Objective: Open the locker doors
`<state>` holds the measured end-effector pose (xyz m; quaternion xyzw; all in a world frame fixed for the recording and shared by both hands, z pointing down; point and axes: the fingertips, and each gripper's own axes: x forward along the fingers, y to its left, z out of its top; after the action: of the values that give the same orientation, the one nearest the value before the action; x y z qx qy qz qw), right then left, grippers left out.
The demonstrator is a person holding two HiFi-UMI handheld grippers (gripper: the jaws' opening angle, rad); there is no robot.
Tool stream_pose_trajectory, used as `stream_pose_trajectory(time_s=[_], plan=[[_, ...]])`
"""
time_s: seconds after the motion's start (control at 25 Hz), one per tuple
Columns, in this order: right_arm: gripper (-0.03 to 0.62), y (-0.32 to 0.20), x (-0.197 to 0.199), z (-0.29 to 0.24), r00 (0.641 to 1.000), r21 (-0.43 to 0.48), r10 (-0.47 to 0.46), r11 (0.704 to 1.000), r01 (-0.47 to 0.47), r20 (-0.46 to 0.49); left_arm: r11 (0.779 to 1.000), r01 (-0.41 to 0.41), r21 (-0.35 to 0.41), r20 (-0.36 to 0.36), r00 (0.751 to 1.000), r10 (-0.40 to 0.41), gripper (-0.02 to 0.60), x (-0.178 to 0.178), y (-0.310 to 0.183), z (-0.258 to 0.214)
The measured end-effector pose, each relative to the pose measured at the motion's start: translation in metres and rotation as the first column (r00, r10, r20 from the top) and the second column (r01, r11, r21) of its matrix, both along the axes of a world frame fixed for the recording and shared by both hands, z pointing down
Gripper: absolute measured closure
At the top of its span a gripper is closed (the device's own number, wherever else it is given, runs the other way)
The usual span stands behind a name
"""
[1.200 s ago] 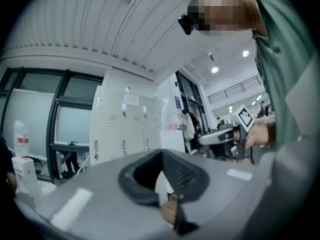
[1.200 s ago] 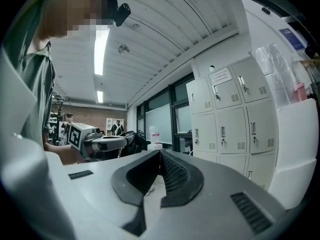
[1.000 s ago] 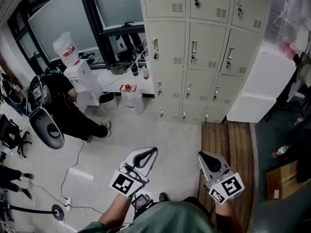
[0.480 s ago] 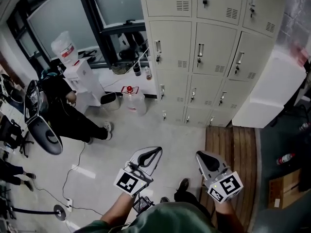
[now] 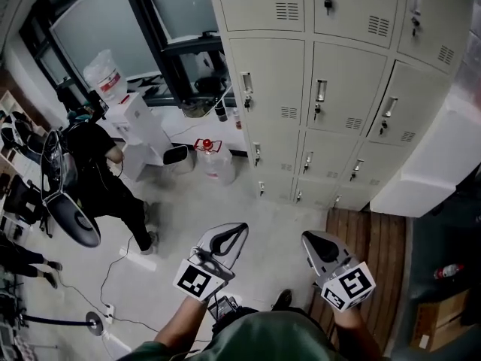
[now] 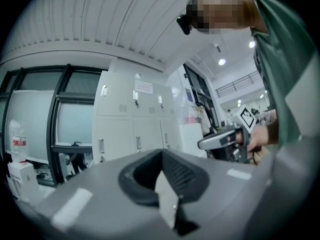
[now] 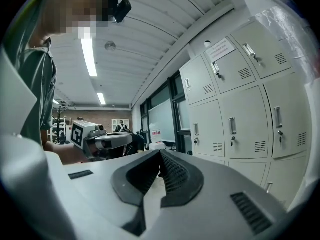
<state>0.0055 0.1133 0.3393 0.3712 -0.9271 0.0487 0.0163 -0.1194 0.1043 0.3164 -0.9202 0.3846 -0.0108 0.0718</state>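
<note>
A beige bank of lockers (image 5: 338, 89) fills the upper right of the head view. Every door I can see is closed, each with a small upright handle and a vent. My left gripper (image 5: 239, 230) and right gripper (image 5: 307, 238) are held low, side by side above the floor, well short of the lockers. Both have their jaws shut on nothing. The lockers (image 6: 135, 129) show ahead past the left gripper (image 6: 161, 153) in the left gripper view. In the right gripper view the lockers (image 7: 235, 109) stand to the right of the right gripper (image 7: 160, 154).
A person in black (image 5: 101, 164) bends beside an office chair (image 5: 71, 216) at the left. A water jug (image 5: 214, 160) and white boxes (image 5: 135, 122) stand by the window. A wooden platform (image 5: 376, 247) and a white cabinet (image 5: 428, 171) lie at the right. Cables (image 5: 113, 269) trail across the floor.
The view has moved toward the lockers, which now look larger and nearer. The person in black has shifted a step. Both grippers keep their pose, still shut.
</note>
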Motion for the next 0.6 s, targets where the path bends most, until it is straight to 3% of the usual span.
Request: stream_pose_trajectory(time_s=[0.32, 0.6], plan=[[0.589, -0.059, -0.001, 0.010, 0.999, -0.025, -0.046, 0.999, 0.046, 0.003, 0.997, 0.074, -0.023, 0.015, 0.997, -0.074, 0.583, -0.010, -0.050, 0.009], [0.589, -0.119, -0.016, 0.027, 0.999, -0.056, -0.031, 0.998, 0.030, -0.014, 0.997, 0.065, -0.040, 0.007, 0.998, -0.065, 0.583, -0.025, -0.108, 0.020]])
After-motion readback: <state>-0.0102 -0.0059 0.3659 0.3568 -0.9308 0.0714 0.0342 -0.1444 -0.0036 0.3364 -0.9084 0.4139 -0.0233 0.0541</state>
